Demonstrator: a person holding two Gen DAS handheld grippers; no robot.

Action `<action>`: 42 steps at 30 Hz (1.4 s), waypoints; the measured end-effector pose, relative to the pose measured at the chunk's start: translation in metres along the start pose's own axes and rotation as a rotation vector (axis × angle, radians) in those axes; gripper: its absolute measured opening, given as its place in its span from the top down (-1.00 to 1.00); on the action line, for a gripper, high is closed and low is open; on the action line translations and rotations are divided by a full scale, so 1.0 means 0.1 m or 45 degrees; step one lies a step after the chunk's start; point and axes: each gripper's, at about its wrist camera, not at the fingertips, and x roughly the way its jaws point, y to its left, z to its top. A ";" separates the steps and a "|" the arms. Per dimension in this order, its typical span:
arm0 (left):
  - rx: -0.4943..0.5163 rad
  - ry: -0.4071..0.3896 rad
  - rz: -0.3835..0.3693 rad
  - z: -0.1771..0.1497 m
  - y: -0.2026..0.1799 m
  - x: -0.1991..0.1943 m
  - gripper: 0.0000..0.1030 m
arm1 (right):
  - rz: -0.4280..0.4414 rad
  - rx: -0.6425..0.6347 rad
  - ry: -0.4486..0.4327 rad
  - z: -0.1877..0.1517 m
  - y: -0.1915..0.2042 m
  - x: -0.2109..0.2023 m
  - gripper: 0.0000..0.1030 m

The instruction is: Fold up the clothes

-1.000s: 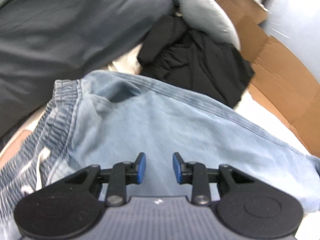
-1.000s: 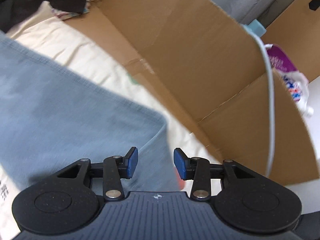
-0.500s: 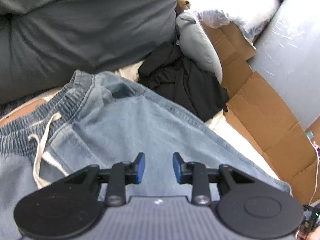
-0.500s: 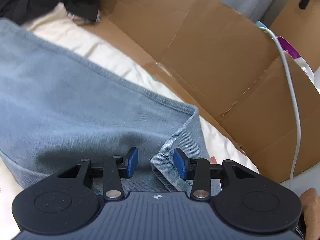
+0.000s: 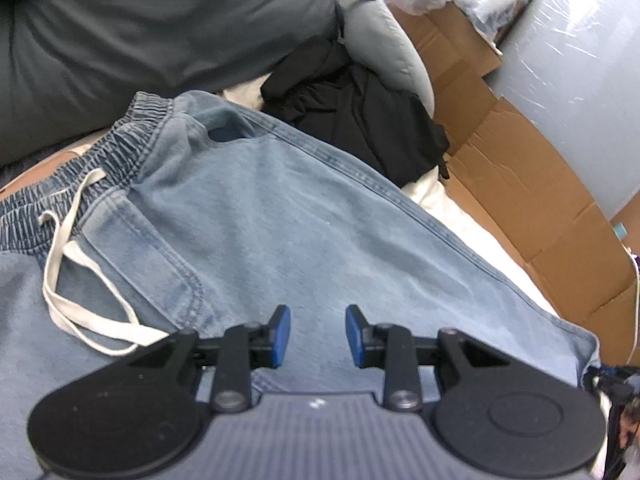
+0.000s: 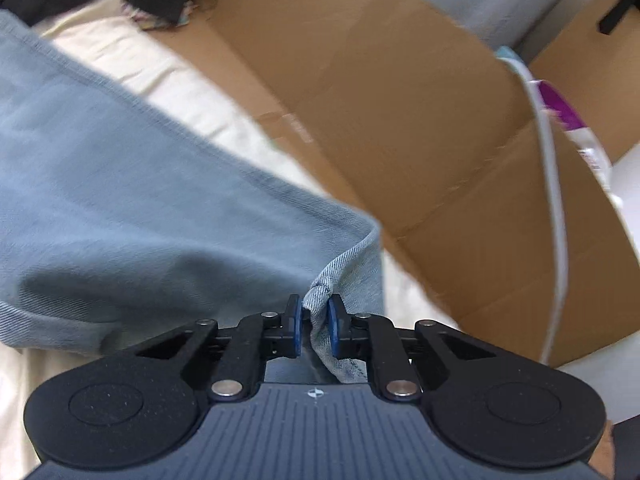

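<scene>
My right tongs [image 6: 313, 322] have just closed on the hem corner of the jeans [image 5: 304, 232] spread on the bed (left tongs [image 5: 313, 334] open above them), so a shallow pinch could slip when I lift.

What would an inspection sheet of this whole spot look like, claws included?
Surface: cream sheet, mostly covered by clothes.
Job's things: jeans spread flat, waistband to the left with a white drawstring lying loose on them.
Clutter: black garment heaped beyond the jeans; grey pillow behind it.
Claws: left claw open above the jeans, nothing between its pads; right claw has just closed, pinching the hem at the jeans' far corner.
Cables: white cable running down over the cardboard.
Surroundings: flattened cardboard along the right, dark grey cushion at the back, plastic-wrapped roll top right.
</scene>
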 end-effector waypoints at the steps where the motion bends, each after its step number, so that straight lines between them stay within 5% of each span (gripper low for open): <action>1: 0.001 0.001 -0.002 -0.01 -0.01 0.00 0.38 | -0.017 0.009 0.001 0.02 -0.08 0.00 0.77; 8: 0.027 0.026 0.002 -0.08 -0.09 0.03 0.38 | -0.161 0.034 0.054 0.13 -0.61 0.18 0.73; 11: 0.036 0.037 0.006 -0.10 -0.12 0.04 0.38 | -0.227 0.082 0.081 0.14 -0.83 0.27 0.53; 17: 0.044 0.055 -0.002 -0.13 -0.19 0.06 0.38 | -0.230 0.202 0.066 0.13 -1.08 0.21 0.37; 30: 0.088 0.119 -0.065 -0.20 -0.68 0.01 0.38 | -0.026 0.299 -0.013 -0.23 -1.26 -0.82 0.35; 36: 0.195 0.190 -0.031 -0.27 -0.92 -0.12 0.36 | 0.063 0.408 -0.054 -0.45 -1.31 -1.19 0.16; 42: 0.308 0.239 0.020 -0.39 -1.03 -0.10 0.12 | 0.136 0.586 -0.092 -0.95 -1.20 -1.38 -0.03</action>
